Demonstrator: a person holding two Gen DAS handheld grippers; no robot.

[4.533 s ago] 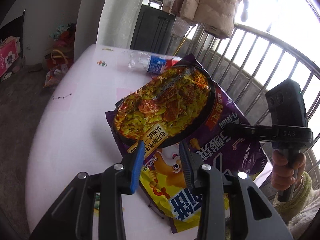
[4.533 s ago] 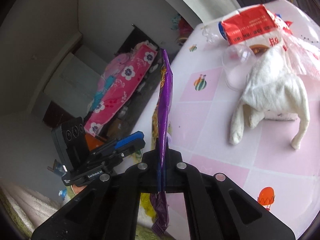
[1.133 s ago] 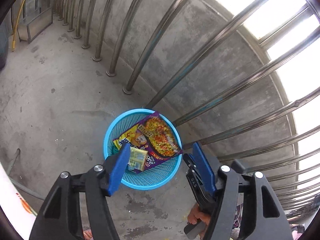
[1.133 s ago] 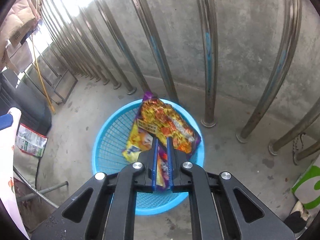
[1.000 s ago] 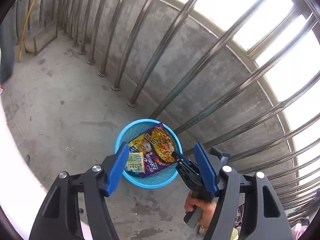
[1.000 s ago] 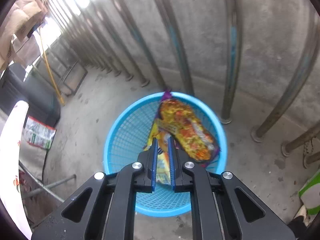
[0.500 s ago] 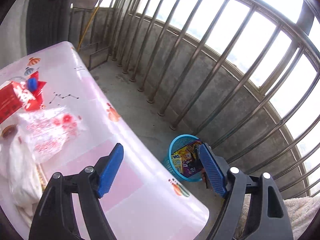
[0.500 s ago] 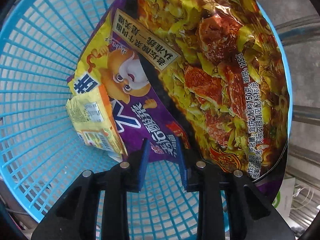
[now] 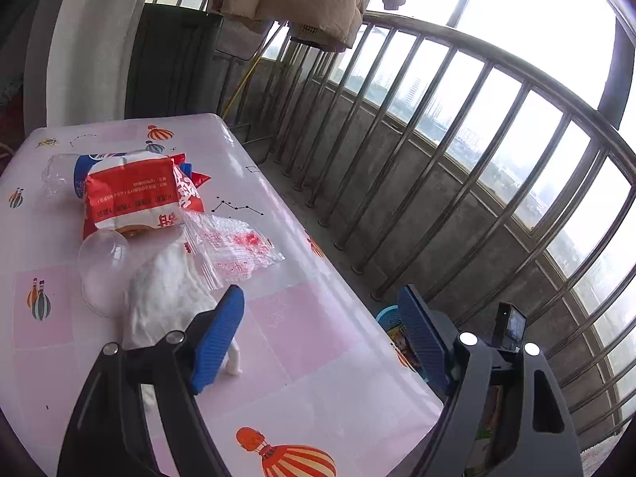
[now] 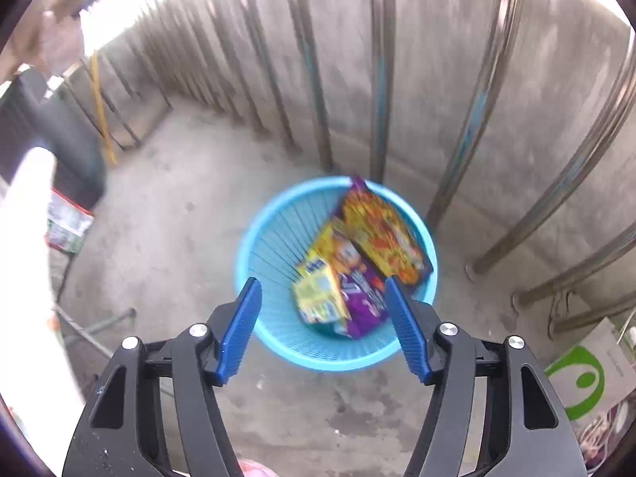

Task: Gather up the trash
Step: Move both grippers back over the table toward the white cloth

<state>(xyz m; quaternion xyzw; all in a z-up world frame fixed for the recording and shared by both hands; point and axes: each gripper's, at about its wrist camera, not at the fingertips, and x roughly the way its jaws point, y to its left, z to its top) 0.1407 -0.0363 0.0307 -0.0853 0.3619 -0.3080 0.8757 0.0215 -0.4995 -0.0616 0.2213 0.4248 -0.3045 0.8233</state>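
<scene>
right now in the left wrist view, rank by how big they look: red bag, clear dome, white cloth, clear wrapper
1. red bag
2. white cloth
3. clear wrapper; close to the cloth, whose near end the gripper hides
4. clear dome

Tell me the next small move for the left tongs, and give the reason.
Probably lower the left tongs onto the white cloth just ahead of them and close. They stand open and empty, while the noodle packet already lies in the blue basket, and the cloth is the nearest piece left on the table.
</scene>
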